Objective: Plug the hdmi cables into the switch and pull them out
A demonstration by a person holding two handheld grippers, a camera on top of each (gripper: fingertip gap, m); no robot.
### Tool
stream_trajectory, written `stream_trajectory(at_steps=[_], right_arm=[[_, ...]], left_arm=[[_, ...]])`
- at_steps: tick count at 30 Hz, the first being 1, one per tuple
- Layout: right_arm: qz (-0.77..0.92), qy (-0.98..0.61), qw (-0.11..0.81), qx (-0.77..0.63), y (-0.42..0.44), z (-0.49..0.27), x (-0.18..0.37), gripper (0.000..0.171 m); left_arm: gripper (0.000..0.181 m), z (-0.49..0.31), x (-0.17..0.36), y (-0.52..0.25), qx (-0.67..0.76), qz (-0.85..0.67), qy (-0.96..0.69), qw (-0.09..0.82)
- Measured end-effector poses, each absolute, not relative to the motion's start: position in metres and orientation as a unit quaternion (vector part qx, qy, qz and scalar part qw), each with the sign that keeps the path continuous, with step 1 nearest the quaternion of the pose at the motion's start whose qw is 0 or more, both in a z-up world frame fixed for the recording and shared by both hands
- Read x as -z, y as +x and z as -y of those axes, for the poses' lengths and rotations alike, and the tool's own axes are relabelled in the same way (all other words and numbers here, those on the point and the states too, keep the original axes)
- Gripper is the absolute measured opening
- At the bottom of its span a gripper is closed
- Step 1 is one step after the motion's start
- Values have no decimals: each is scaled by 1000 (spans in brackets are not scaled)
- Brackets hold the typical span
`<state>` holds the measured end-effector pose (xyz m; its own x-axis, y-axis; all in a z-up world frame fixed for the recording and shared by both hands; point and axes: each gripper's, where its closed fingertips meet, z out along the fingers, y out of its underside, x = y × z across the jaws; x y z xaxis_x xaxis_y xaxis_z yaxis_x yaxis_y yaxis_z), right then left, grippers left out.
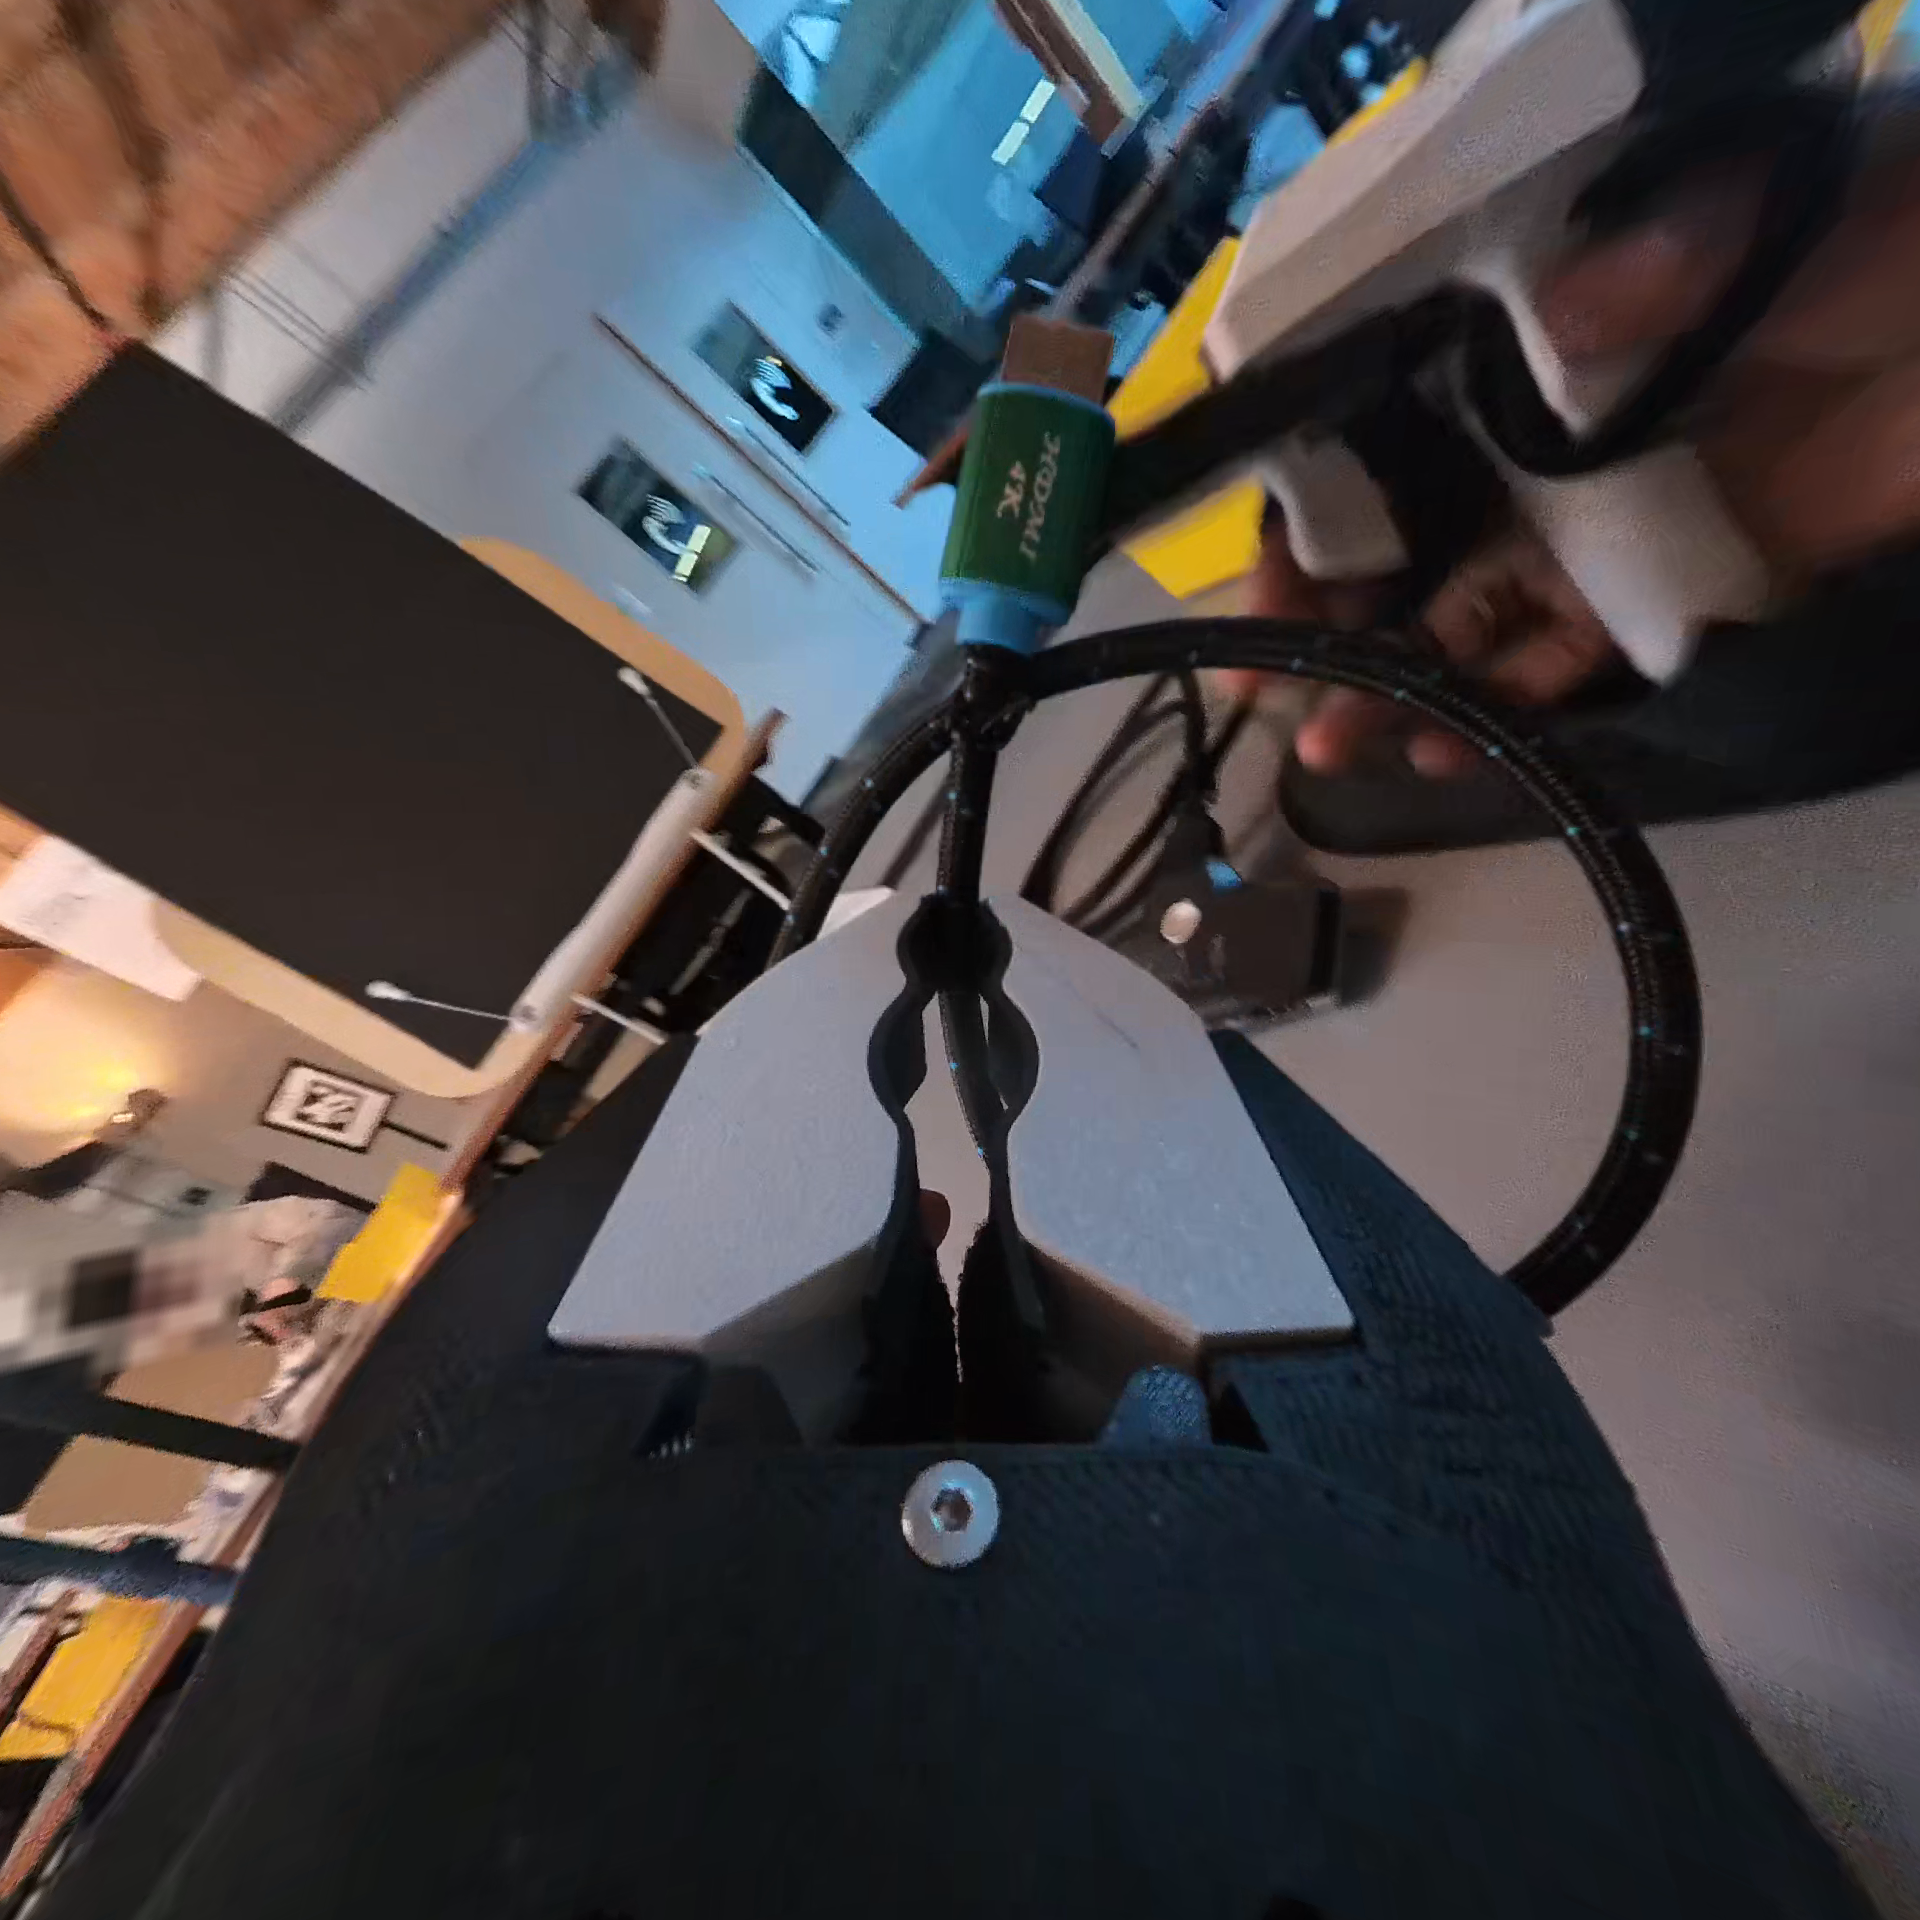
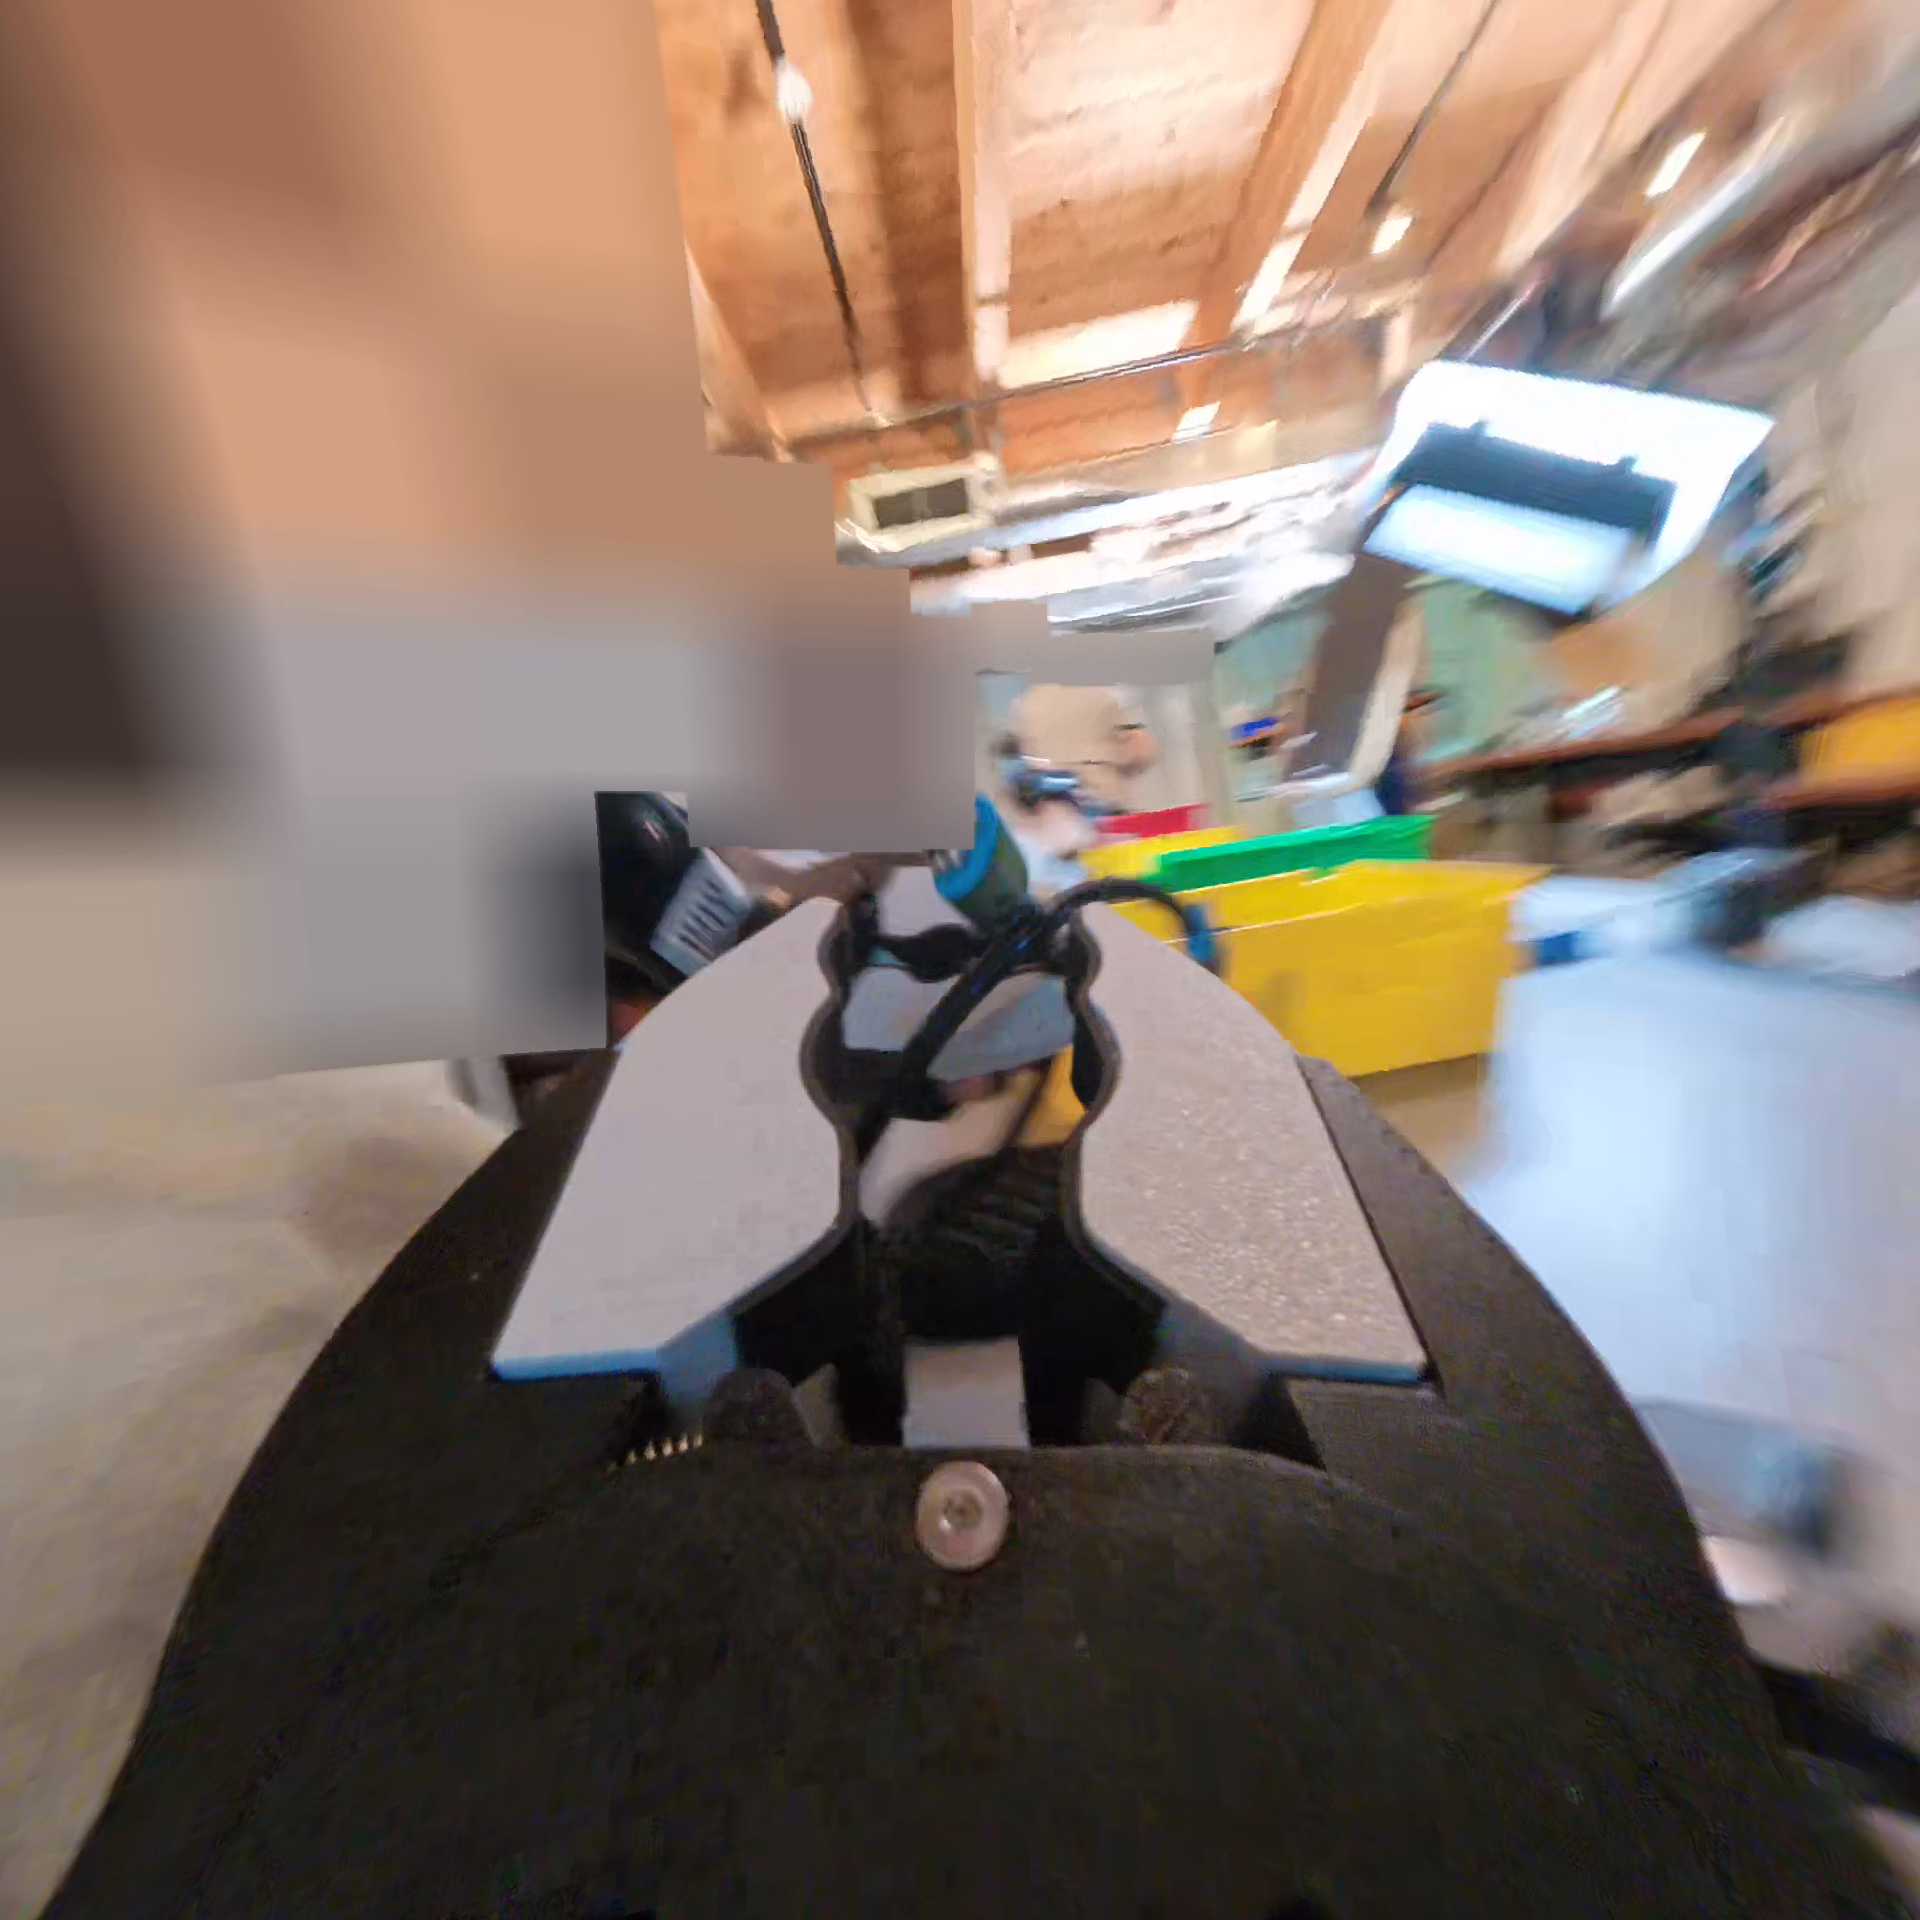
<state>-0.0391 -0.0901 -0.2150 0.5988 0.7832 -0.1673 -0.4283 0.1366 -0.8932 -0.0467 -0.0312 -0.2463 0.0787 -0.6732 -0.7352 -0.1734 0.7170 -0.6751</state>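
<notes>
- Left tool [image 1: 954, 940] clamps the braided cable [image 1: 961, 821] below the green plug [image 1: 1023, 499], held in air: plug can swing, cord can slip.
- Right tool [image 2: 961, 935] part-open around the cable, not pinching: loop may snag.
- Switch [image 1: 1236, 935], dark and blurred beyond on the grey surface [image 1: 1558, 1039]: misaligned insertion likely.

The cable [image 1: 961, 831] is pinched between the closed tips of the left tongs [image 1: 954, 940], with the plug [image 1: 1023, 499] held up ahead of them. The cable is looped out to the right and back behind the tongs. The right tongs [image 1: 1455, 343] are seen upper right, the switch [image 1: 1247, 935] between both. In the right wrist view, the plug [image 2: 987, 862] is placed just ahead of the part-open right tongs [image 2: 961, 930]; bins [image 2: 1361, 956] are set beyond, right.
</notes>
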Motion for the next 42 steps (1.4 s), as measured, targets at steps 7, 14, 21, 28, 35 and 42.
stream_trajectory(at_steps=[7,14,21,28,35,42], right_arm=[[424,-562,708,49,-40,104,235,47],[494,-590,628,118,-49,97,265,39],[504,-599,608,137,-49,95,271,22],[483,-599,625,127,-47,97,263,21],[470,-594,631,166,-42,92,259,17],[491,-605,611,139,-49,89,275,10]], left_arm=[[6,35,277,-60,187,-731,-331,567],[6,46,295,-60,182,-769,-316,525],[6,49,298,-62,182,-779,-302,519],[18,45,284,-59,180,-750,-291,566],[47,81,223,-70,418,-648,-276,574],[39,78,300,-31,317,-739,-327,496]])
